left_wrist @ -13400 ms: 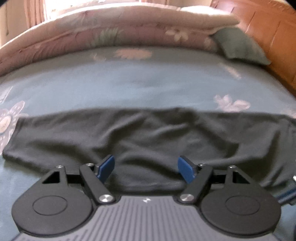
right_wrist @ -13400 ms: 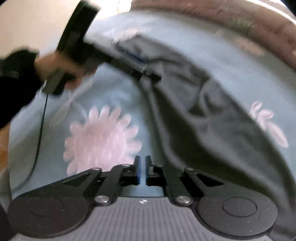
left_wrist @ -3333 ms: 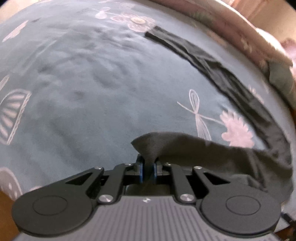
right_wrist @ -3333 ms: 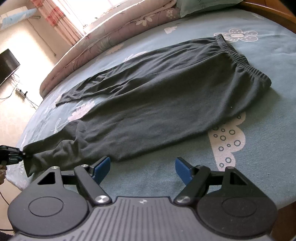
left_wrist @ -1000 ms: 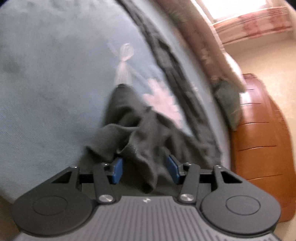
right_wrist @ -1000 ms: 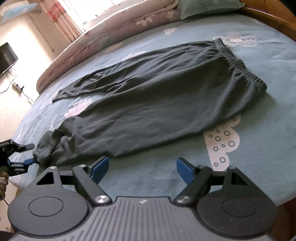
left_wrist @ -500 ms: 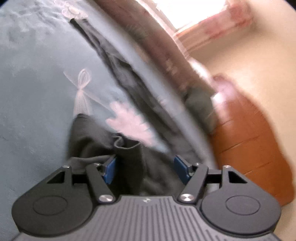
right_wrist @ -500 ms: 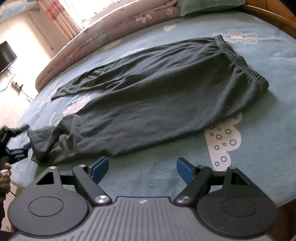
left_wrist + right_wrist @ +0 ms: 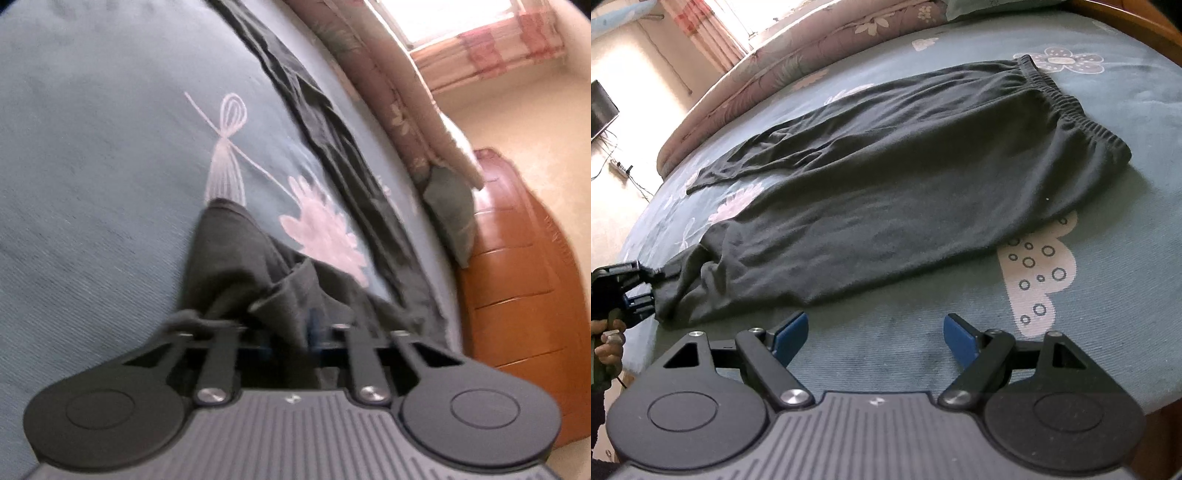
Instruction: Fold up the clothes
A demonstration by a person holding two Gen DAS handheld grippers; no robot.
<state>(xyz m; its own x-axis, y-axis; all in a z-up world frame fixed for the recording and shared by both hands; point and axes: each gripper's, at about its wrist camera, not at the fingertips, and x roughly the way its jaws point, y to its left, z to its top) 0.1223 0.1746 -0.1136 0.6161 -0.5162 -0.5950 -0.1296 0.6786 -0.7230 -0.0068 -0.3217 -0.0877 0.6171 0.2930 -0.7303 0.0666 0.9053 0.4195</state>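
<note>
Dark grey trousers (image 9: 905,173) lie spread on the blue bedspread (image 9: 1108,295), waistband (image 9: 1067,99) at the right, legs running left. My left gripper (image 9: 290,341) is at the cuff of the near leg (image 9: 236,266); its fingers have closed in on bunched cuff fabric that fills the gap. It also shows in the right wrist view (image 9: 646,288) at the cuff. My right gripper (image 9: 875,334) is open and empty, hovering over the bedspread near the bed's front edge, short of the trousers. The far leg (image 9: 332,140) stretches away along the bed.
A folded pink floral quilt (image 9: 827,40) runs along the far side of the bed. A green pillow (image 9: 452,218) sits by the wooden headboard (image 9: 517,277). A window with checked curtains (image 9: 705,33) is behind, and a television (image 9: 600,110) at the far left.
My left gripper let go of the cuff about a second ago, then closed in on the bunched cuff again. The right gripper has stayed open and nearly still.
</note>
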